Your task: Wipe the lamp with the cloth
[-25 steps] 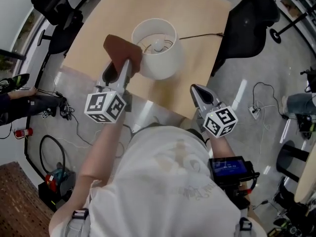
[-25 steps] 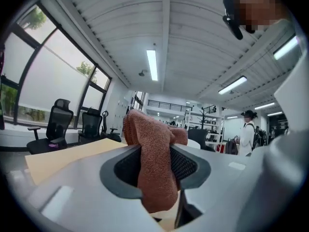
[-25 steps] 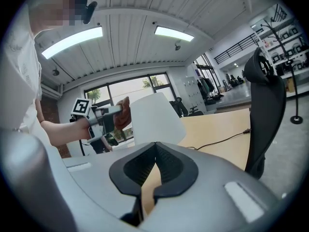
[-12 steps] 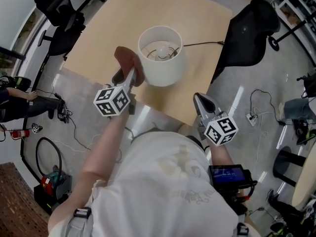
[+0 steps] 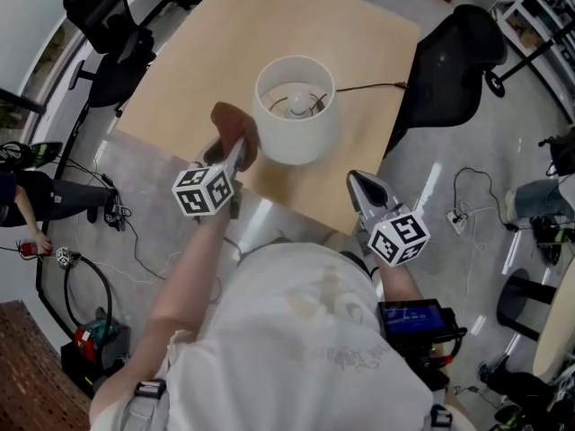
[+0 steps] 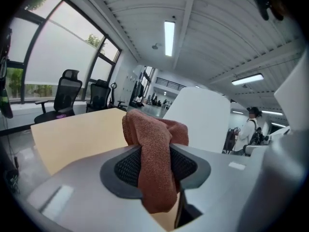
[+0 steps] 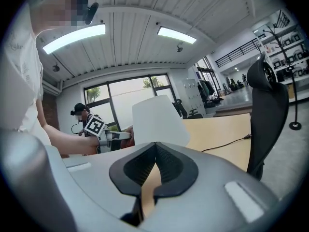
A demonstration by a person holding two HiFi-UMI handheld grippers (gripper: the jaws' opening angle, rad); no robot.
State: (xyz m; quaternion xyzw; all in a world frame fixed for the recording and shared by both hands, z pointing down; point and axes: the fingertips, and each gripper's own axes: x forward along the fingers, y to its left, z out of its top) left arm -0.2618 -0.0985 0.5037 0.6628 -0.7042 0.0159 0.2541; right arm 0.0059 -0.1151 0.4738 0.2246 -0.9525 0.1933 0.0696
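A white lamp shade stands on the tan table, its bulb visible from above. My left gripper is shut on a brown cloth, which sits right at the shade's lower left side; whether it touches I cannot tell. In the left gripper view the cloth hangs bunched between the pads, with the shade just beyond it. My right gripper hovers shut and empty at the table's near edge, to the right of the lamp. From its own view, the shade stands ahead of the gripper.
A black cord runs from the lamp to the table's right edge. A black office chair stands right of the table, and more chairs at the far left. Cables and gear lie on the floor.
My left gripper has come down with the cloth, from the shade's upper left rim to lower along its left side. The right gripper has stayed put.
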